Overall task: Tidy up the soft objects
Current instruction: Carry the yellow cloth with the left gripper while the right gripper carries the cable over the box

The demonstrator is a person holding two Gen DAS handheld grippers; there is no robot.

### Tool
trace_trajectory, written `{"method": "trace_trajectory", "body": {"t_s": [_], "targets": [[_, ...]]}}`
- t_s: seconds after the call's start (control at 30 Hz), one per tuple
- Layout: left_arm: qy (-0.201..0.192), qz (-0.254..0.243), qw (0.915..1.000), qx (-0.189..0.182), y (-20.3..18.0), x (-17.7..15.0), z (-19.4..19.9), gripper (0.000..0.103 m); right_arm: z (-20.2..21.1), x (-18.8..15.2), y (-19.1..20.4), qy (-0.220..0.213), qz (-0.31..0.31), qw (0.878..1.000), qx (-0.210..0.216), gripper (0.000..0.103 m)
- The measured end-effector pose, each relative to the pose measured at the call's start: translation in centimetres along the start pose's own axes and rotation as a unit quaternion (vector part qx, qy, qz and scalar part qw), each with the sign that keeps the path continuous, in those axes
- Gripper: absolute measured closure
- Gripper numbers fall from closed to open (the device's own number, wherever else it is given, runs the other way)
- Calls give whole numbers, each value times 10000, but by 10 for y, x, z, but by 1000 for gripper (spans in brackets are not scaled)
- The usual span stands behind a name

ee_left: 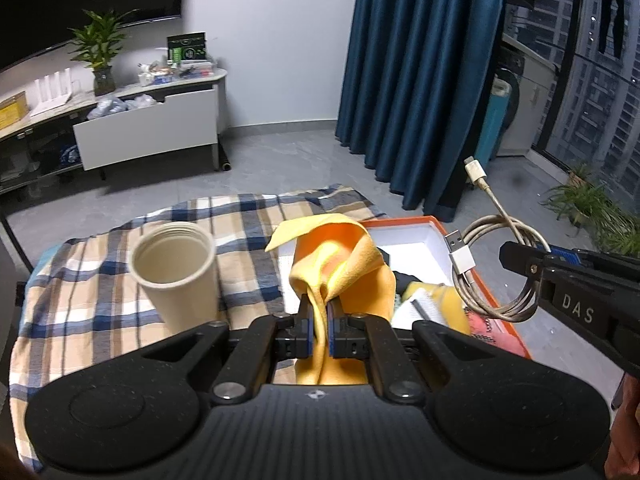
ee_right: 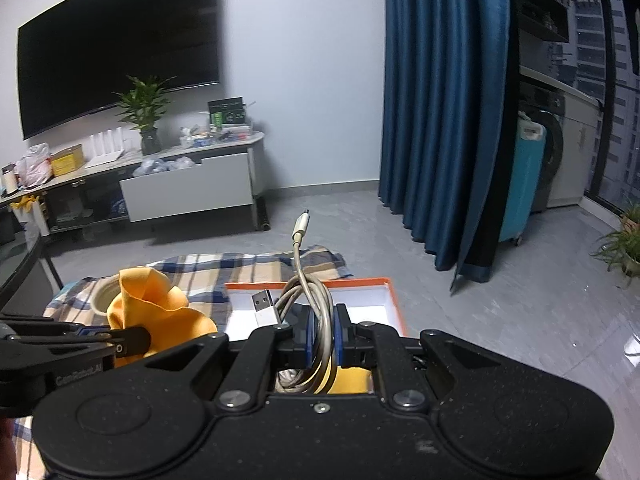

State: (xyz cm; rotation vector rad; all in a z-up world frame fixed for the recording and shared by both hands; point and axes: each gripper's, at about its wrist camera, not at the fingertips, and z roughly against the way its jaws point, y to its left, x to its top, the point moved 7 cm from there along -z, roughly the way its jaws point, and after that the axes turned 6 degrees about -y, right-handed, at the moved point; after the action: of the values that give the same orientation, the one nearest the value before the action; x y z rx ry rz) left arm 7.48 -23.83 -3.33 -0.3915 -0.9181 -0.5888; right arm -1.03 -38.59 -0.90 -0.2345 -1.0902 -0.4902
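Note:
My left gripper (ee_left: 319, 305) is shut on a yellow-orange cloth (ee_left: 340, 256) and holds it up over the left part of the orange-rimmed white box (ee_left: 424, 224). The cloth also shows in the right wrist view (ee_right: 160, 312), with the left gripper (ee_right: 132, 340) at the lower left. My right gripper (ee_right: 323, 330) is shut on a coiled white USB cable (ee_right: 316, 300), held above the box (ee_right: 390, 292). In the left wrist view the right gripper (ee_left: 510, 254) holds the cable (ee_left: 500, 248) over the box's right side. Black and white items (ee_left: 416, 292) lie in the box.
A stack of paper cups (ee_left: 176, 268) stands on the plaid cloth (ee_left: 100, 288) left of the box. Behind are a TV stand with an open drawer (ee_left: 148, 128), a blue curtain (ee_left: 420, 80) and potted plants (ee_left: 592, 204) on the grey floor.

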Motion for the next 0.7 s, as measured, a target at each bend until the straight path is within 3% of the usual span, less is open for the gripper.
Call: {"method": "trace_trajectory", "body": {"t_s": [0.37, 0.7], "targets": [[81, -111, 9996, -254, -27, 3, -14, 93, -13, -3, -28, 97, -114, 9997, -217, 91], [6, -122, 9996, -236, -34, 20, -28, 93, -31, 1, -38, 147, -112, 9996, -204, 91]]}}
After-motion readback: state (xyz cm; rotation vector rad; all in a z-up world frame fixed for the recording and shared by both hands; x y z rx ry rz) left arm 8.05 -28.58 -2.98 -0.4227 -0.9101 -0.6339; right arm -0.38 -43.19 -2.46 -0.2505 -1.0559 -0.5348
